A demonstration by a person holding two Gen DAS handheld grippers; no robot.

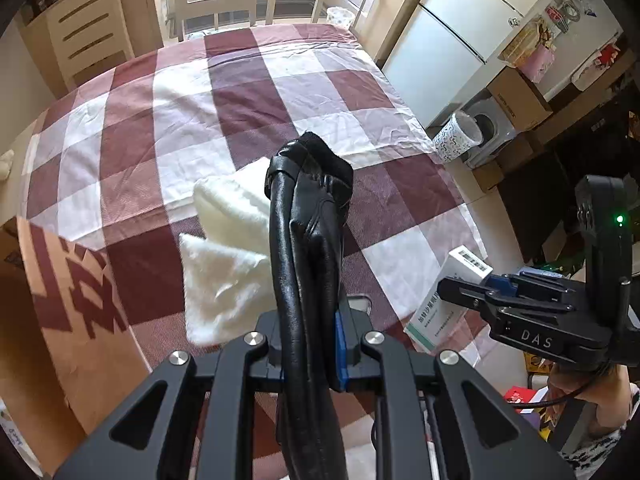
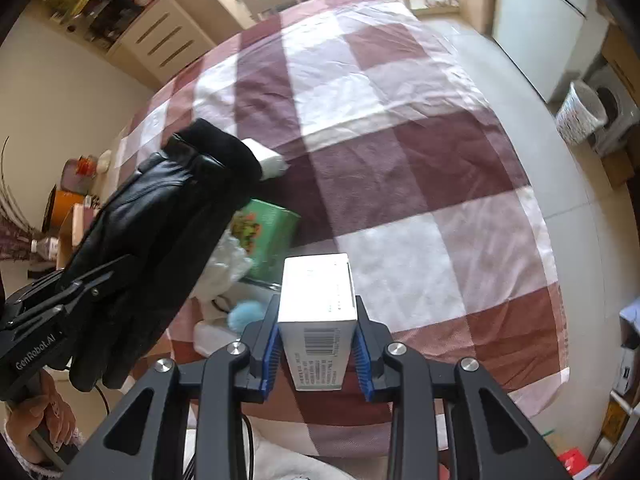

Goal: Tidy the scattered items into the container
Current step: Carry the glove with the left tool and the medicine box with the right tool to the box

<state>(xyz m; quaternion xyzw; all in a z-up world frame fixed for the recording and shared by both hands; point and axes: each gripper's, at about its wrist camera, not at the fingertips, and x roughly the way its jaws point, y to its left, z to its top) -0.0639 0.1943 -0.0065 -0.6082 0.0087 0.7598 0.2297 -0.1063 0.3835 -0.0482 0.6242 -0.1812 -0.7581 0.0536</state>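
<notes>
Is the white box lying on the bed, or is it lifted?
Lifted: the right gripper clamps the white box above the checked cover.

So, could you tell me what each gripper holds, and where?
Left gripper: black glove, near its fingers. Right gripper: white box, by its long sides.

One black glove (image 1: 312, 232), one white box (image 2: 318, 312), perhaps two white cloths (image 1: 224, 280).

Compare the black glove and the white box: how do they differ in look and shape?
The black glove is soft, shiny and limp; the white box is rigid, flat-sided, with a barcode. The glove hangs from the left tool; the box sits straight in the right tool. Both are gripped, above the checked cloth.
</notes>
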